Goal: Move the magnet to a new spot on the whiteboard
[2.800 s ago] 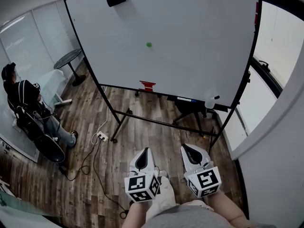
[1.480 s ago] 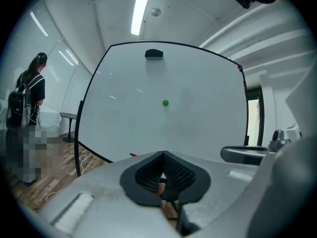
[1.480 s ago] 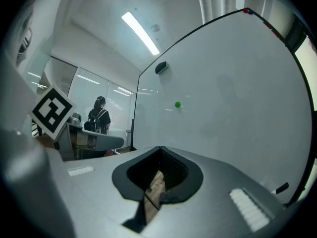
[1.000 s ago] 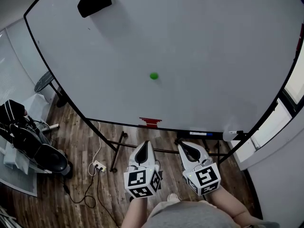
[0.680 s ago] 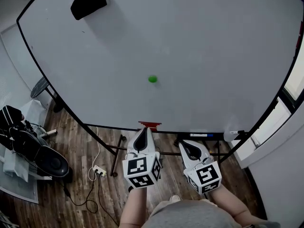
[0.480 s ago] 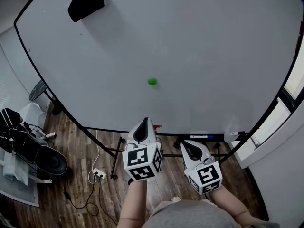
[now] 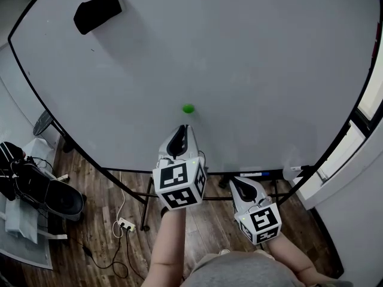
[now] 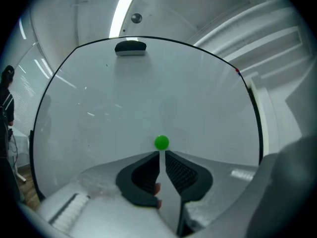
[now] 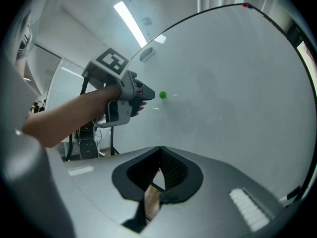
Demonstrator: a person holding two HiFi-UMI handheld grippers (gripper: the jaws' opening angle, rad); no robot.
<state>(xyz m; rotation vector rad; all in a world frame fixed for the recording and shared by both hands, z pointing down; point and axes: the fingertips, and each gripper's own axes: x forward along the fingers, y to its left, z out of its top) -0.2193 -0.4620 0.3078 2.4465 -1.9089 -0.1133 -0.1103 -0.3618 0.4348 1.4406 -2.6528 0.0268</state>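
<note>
A: Why does the left gripper [image 8: 162, 153] point just under the green magnet [image 8: 161, 142]?
B: It's lining up a pinch. Its fingers have just been parting, a slit only, nothing between them (the magnet clings to the whiteboard [image 7: 251, 52]).
A: And the right gripper [image 9: 159, 150]?
B: It's well below the magnet, fingers together, empty, probably just waiting.

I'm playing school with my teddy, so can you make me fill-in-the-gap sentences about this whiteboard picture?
1. The round magnet on the whiteboard is ___ in colour.
2. The gripper raised close under the magnet is the ___ one.
3. In the head view, the black eraser sits near the whiteboard's top ___ corner.
Missing words: green; left; left.
Extra: the left gripper has just been opening its jaws, with nothing between them.
</note>
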